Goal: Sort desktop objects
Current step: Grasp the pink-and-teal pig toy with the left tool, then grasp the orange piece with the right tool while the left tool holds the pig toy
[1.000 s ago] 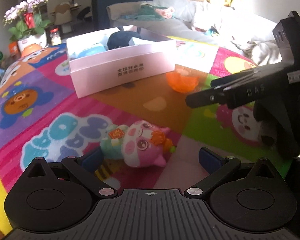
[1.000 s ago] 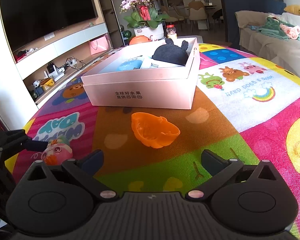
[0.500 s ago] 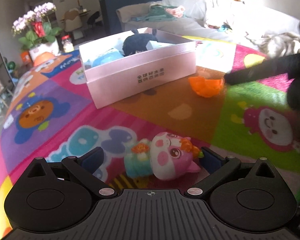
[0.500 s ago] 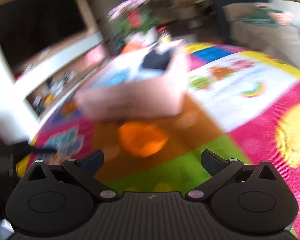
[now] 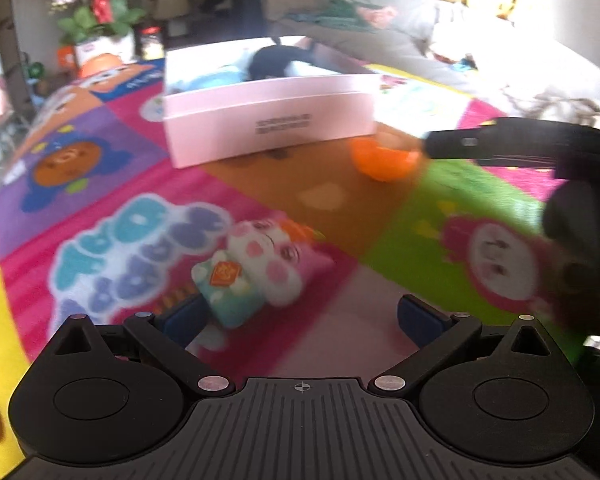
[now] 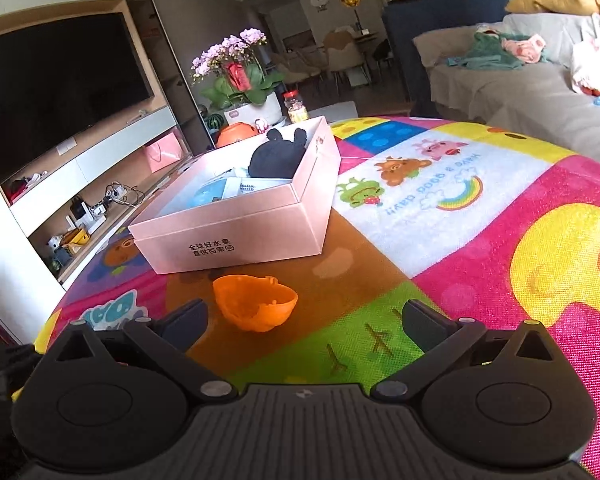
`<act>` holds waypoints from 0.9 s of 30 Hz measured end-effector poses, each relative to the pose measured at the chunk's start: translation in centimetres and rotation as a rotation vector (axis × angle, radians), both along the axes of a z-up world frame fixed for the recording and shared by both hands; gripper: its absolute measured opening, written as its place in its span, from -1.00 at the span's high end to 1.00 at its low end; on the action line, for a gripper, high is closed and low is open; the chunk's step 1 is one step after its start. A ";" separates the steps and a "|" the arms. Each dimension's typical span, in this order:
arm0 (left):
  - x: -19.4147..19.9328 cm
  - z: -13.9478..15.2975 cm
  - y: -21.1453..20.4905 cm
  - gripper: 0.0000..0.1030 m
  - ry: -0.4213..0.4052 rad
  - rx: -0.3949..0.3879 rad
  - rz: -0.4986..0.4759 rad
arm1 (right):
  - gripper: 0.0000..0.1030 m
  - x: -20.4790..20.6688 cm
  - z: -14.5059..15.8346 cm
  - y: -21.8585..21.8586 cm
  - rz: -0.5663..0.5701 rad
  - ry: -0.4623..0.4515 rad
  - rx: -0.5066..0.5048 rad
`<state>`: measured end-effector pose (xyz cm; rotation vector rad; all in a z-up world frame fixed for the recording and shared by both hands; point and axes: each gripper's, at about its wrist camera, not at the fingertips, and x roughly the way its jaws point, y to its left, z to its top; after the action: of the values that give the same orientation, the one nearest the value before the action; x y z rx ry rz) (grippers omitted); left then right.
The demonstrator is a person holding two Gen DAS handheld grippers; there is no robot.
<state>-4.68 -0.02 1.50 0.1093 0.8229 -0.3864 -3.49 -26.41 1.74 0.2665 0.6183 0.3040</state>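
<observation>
Where both grippers gape wide, pink box just behind orange bowl, pig toy apart

We see a tabletop under a bright cartoon-print mat. Sitting on it: pink open box toward the far side, orange bowl-shaped shell just in front of the box, pig figurine lying on its side nearer us, well apart from both.

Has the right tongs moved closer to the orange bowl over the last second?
Yes. The right tongs have advanced toward the pink box; the orange bowl now sits between its open tips, untouched.
</observation>
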 end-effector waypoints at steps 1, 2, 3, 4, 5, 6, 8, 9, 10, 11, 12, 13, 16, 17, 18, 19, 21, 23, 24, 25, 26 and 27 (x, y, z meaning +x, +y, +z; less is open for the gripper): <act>-0.2 0.1 -0.2 -1.00 0.008 -0.021 -0.015 | -1.00 0.0 0.0 0.0 -0.002 0.000 0.001; -0.6 0.3 -0.4 -1.00 0.016 -0.048 -0.038 | -1.00 0.0 0.0 -0.1 -0.004 0.001 0.003; -0.7 0.4 -0.6 -1.00 0.021 -0.072 -0.064 | -1.00 0.0 0.0 -0.2 -0.007 0.004 0.006; -1.1 0.6 -0.8 -1.00 0.021 -0.094 -0.093 | -1.00 0.1 0.0 -0.2 -0.010 0.006 0.008; -1.6 0.8 -1.0 -1.00 0.012 -0.107 -0.123 | -1.00 0.1 -0.1 -0.2 -0.012 0.007 0.008; -2.0 1.0 -1.1 -1.00 -0.006 -0.105 -0.143 | -1.00 0.1 -0.1 -0.3 -0.015 0.008 0.008; -2.3 1.4 -1.3 -1.00 -0.048 -0.070 -0.138 | -1.00 0.1 -0.1 -0.3 -0.019 0.006 0.006; -2.3 1.4 -1.2 -1.00 -0.067 -0.049 -0.119 | -1.00 0.1 -0.1 -0.3 -0.021 0.006 0.005; -2.3 1.5 -1.1 -1.00 -0.087 -0.027 -0.092 | -1.00 0.1 -0.1 -0.3 -0.022 0.006 0.004; -2.0 1.4 -0.9 -1.00 -0.103 -0.006 -0.059 | -1.00 0.1 -0.1 -0.3 -0.022 0.007 0.003; -1.7 1.4 -0.7 -1.00 -0.111 0.007 -0.030 | -1.00 0.2 -0.1 -0.3 -0.023 0.008 0.003; -1.3 1.3 -0.5 -1.00 -0.117 0.013 -0.005 | -1.00 0.2 -0.1 -0.3 -0.024 0.010 0.002; -0.3 0.7 -0.4 -1.00 -0.130 0.025 0.021 | -1.00 0.3 -0.2 -0.2 -0.026 0.015 -0.001; 0.1 0.4 -0.4 -0.99 -0.134 0.034 0.025 | -1.00 0.3 -0.2 -0.2 -0.027 0.016 -0.003; 0.6 0.2 -0.6 -0.93 -0.138 0.042 0.024 | -1.00 0.4 -0.2 -0.2 -0.027 0.016 -0.004; 0.9 0.1 -0.8 -0.86 -0.144 0.046 0.015 | -1.00 0.4 -0.2 -0.1 -0.027 0.017 -0.005; 1.2 -0.1 -0.8 -0.49 -0.144 0.050 0.000 | -1.00 0.5 -0.2 0.0 -0.027 0.020 -0.009; 1.5 -0.3 -1.1 -0.36 -0.142 0.050 -0.012 | -1.00 0.5 -0.3 0.0 -0.027 0.024 -0.013; 1.5 -0.4 -1.3 -0.13 -0.149 0.052 -0.016 | -1.00 0.5 -0.3 0.1 -0.027 0.025 -0.014; 1.4 -0.5 -1.5 -0.05 -0.162 0.057 -0.016 | -1.00 0.6 -0.3 0.1 -0.028 0.026 -0.016; 1.4 -0.4 -1.6 -0.05 -0.180 0.062 -0.015 | -1.00 0.6 -0.3 0.0 -0.028 0.027 -0.017; 1.3 -0.4 -1.7 -0.05 -0.198 0.064 -0.010 | -1.00 0.6 -0.3 0.0 -0.029 0.028 -0.018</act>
<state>-3.38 -1.68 1.10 0.2087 0.6392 -0.3527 -2.90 -26.37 1.44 0.2625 0.6444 0.2675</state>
